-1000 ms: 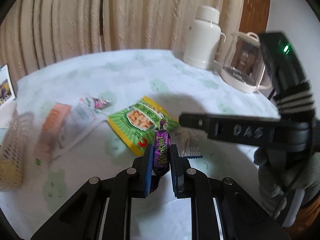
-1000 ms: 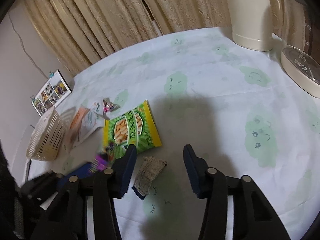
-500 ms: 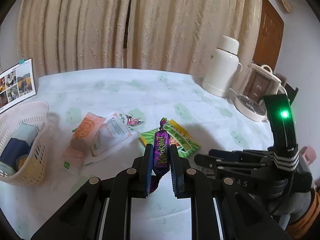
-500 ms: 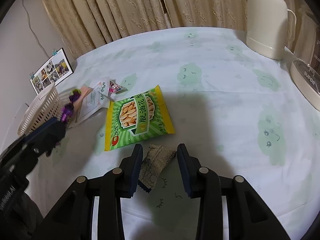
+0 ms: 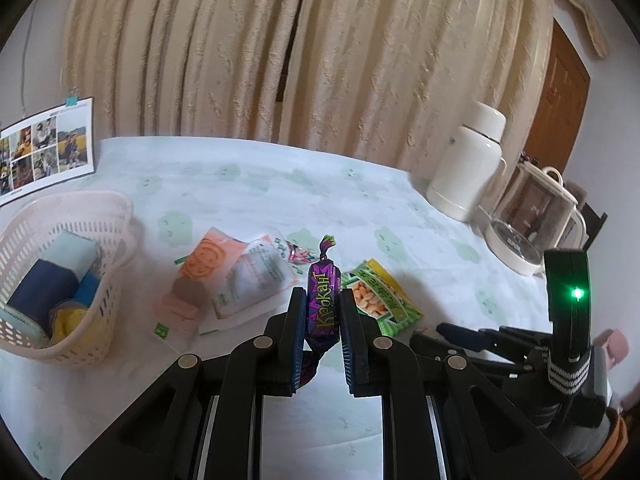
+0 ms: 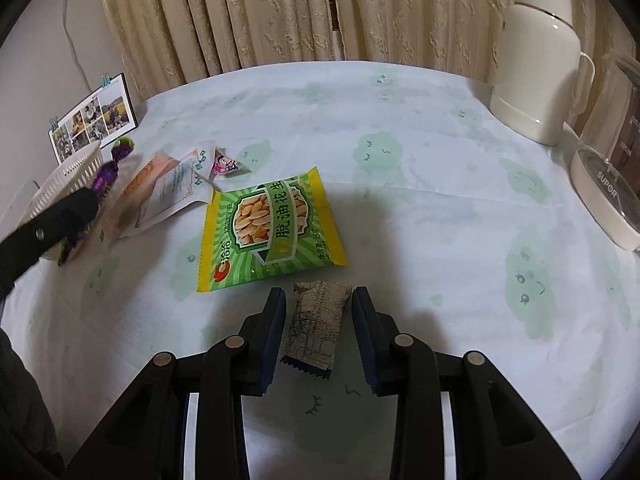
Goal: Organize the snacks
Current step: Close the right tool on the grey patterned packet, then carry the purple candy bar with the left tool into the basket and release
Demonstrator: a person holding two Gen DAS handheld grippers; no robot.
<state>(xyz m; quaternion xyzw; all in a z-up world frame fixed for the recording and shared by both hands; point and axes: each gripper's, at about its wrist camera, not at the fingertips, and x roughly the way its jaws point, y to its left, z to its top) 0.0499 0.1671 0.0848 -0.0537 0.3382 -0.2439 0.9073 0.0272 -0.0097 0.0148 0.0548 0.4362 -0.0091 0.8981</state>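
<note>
Two hand-held claws sorting snacks on a cloud-print desk (image 6: pixel 420 168), one carrying a candy, the other straddling a small packet.

The left claw (image 5: pixel 323 312), at lower centre of its view, is clamped on a purple twist-wrapped candy (image 5: pixel 323 300), held upright above the desk. The pink basket (image 5: pixel 100 216), already holding several items, sits at the left edge of that view. The right claw (image 6: pixel 319 332) has its jaws apart on either side of a small brown patterned packet (image 6: pixel 316 326) lying flat, just below the green peanut bag (image 6: pixel 268 232). Risks: the slippery candy could slide out before it is over the basket; closing on the flat packet could pinch the tablecloth or push the packet away.
</note>
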